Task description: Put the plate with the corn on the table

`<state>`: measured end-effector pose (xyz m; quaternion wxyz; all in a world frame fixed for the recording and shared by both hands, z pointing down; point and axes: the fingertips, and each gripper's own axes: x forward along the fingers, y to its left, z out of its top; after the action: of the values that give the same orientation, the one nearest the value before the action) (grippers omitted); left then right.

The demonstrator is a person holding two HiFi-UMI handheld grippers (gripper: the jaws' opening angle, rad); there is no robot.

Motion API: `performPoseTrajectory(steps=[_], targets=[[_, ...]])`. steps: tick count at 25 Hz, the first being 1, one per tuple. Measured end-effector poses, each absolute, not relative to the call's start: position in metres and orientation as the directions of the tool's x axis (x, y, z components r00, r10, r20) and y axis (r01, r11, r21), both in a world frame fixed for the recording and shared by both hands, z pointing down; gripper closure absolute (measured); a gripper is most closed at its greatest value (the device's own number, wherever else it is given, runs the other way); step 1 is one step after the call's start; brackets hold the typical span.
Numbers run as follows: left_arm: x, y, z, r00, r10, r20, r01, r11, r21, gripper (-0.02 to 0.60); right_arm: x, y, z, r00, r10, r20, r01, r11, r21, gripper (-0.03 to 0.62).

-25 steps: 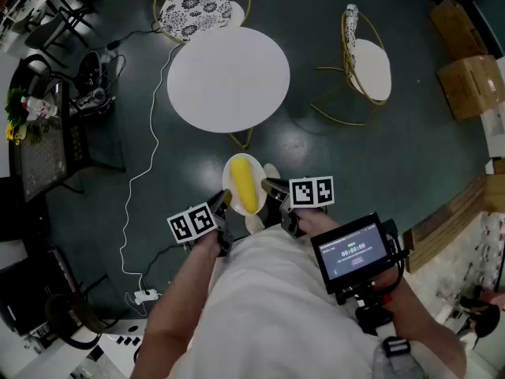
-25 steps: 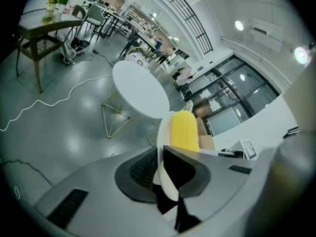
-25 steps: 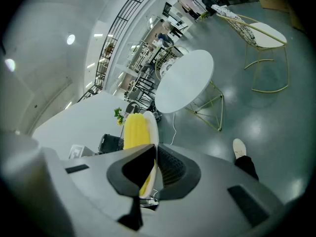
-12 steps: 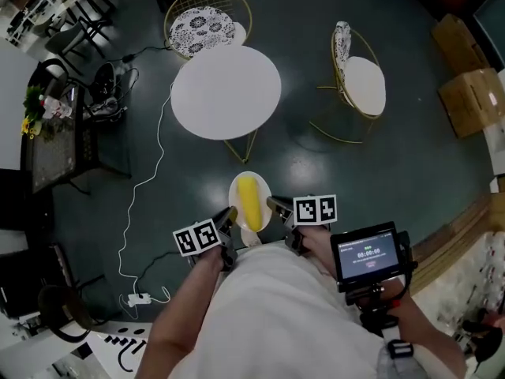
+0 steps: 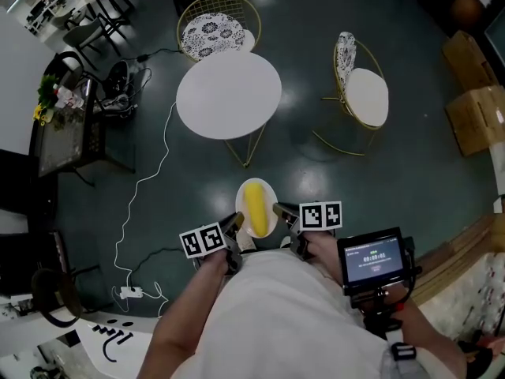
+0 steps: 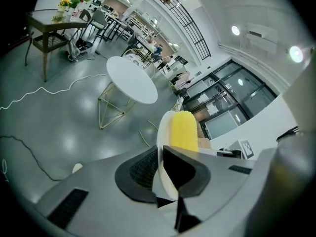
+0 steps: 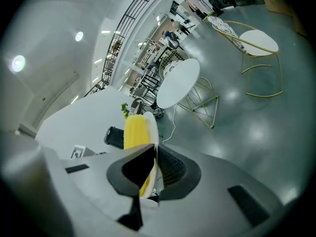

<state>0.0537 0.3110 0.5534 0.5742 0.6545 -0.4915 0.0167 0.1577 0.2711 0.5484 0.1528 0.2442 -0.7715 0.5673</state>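
Observation:
A white plate (image 5: 268,193) with a yellow corn cob (image 5: 255,208) on it is carried level over the dark floor, close to the person's body. My left gripper (image 5: 235,223) is shut on the plate's left rim and my right gripper (image 5: 278,209) is shut on its right rim. In the left gripper view the plate (image 6: 163,147) stands edge-on between the jaws with the corn (image 6: 182,131) beyond them. The right gripper view shows the same plate rim (image 7: 154,132) and corn (image 7: 134,132). The round white table (image 5: 229,95) stands ahead, apart from the plate.
Two gold wire chairs stand by the table, one behind it (image 5: 211,24) and one to its right (image 5: 362,93). A white cable (image 5: 150,180) runs across the floor at the left. A dark side table (image 5: 67,133) with flowers is far left; cardboard boxes (image 5: 476,117) far right.
The plate and both grippers have stayed locked together while the view shifted: the table and chairs now sit slightly lower and farther right in the head view.

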Motion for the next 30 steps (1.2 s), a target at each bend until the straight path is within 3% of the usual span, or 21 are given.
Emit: performPoseTrajectory(steps=[30], targets=[[0.111, 0.336, 0.546, 0.496, -0.642, 0.584, -0.669, 0.146, 0.729, 0.541, 0.213, 0.292, 0.540, -0.853, -0.202, 0.482, -0.521, 0.276, -0.808, 0.565]])
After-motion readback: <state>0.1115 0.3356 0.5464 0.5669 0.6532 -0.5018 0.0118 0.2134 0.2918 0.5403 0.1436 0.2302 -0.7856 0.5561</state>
